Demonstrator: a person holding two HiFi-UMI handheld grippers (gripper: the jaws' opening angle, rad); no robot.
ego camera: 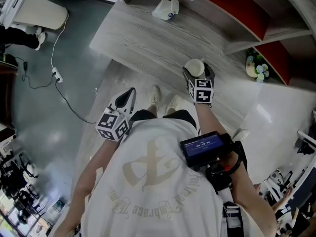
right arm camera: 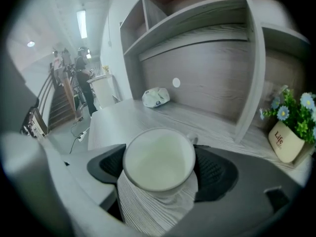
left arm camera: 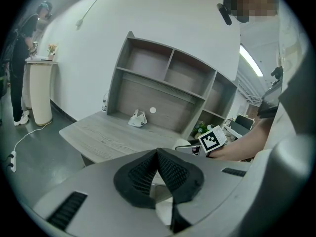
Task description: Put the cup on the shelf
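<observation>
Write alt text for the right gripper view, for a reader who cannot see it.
An empty white cup, seen from above, is gripped at its sides by the black pads of the right gripper, over a grey wooden desk. Behind stand a shelf unit, a small white object and a pot of flowers at the right.

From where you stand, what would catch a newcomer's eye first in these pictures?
First comes the white cup. It stands near the front edge of the grey desk, between the jaws of the right gripper, which lie against its sides. Next is the grey shelf rising at the back of the desk. Last is the left gripper, held back near the person's body with its jaws together.
</observation>
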